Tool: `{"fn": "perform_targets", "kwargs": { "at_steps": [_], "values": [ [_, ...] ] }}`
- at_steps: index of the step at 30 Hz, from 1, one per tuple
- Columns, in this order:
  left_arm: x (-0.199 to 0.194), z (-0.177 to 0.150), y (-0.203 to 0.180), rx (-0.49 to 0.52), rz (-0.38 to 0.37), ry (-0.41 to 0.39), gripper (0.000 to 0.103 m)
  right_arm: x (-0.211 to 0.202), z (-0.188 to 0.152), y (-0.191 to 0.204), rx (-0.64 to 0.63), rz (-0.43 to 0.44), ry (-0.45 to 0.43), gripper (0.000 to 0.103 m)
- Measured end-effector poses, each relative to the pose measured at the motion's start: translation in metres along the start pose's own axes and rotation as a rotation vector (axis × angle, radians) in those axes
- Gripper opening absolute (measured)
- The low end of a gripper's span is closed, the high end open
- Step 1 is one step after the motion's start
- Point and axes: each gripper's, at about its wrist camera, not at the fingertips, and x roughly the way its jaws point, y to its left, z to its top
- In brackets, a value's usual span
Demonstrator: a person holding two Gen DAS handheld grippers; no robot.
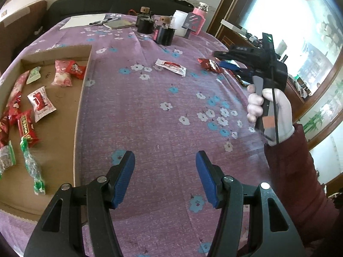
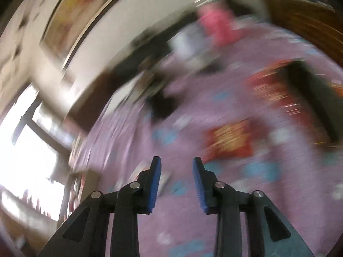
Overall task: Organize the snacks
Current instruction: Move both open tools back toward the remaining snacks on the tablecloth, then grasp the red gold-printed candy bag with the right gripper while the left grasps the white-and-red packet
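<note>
We are holding the left gripper [image 1: 165, 177] spread and empty at lower centre, the right gripper [image 2: 176, 182] also parted, while the white sachet [image 1: 170, 66] is lying flat mid-frame, long axis left-right.

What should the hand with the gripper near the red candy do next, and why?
Probably lower the right gripper onto the red snack packet just beside it. Its jaws are open and empty, and that packet lies on the purple tablecloth, outside the cardboard tray holding other snacks.
</note>
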Motion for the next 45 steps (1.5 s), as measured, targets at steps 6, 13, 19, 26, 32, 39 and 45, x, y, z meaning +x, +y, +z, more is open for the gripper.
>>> {"fn": "perform_targets", "kwargs": {
  "at_steps": [6,13,19,26,32,39,45],
  "values": [
    [-0.003,0.019,0.005,-0.055,-0.057,-0.003,0.058,-0.009,0.008,-0.025,0.11,-0.148,-0.024,0.041],
    [-0.01,0.045,0.014,-0.106,-0.048,-0.011,0.058,0.018,0.008,-0.022,0.125,-0.226,0.041,0.051],
    [-0.003,0.075,0.016,-0.137,-0.006,-0.012,0.065,0.035,0.015,-0.023,0.139,-0.199,-0.004,0.064],
    [0.048,0.111,0.011,-0.204,0.007,0.039,0.065,0.054,0.022,-0.012,0.027,-0.263,-0.032,0.064],
    [0.098,0.136,0.003,-0.235,0.023,0.123,0.064,0.052,0.024,-0.006,-0.052,-0.28,-0.001,0.037],
    [0.145,0.152,-0.007,-0.288,0.051,0.165,0.064,0.036,0.035,-0.029,0.039,-0.247,0.022,0.007],
    [0.165,0.163,-0.031,-0.18,0.164,0.122,0.067,0.034,0.036,-0.051,0.139,-0.202,0.049,0.012]
  ]
}}
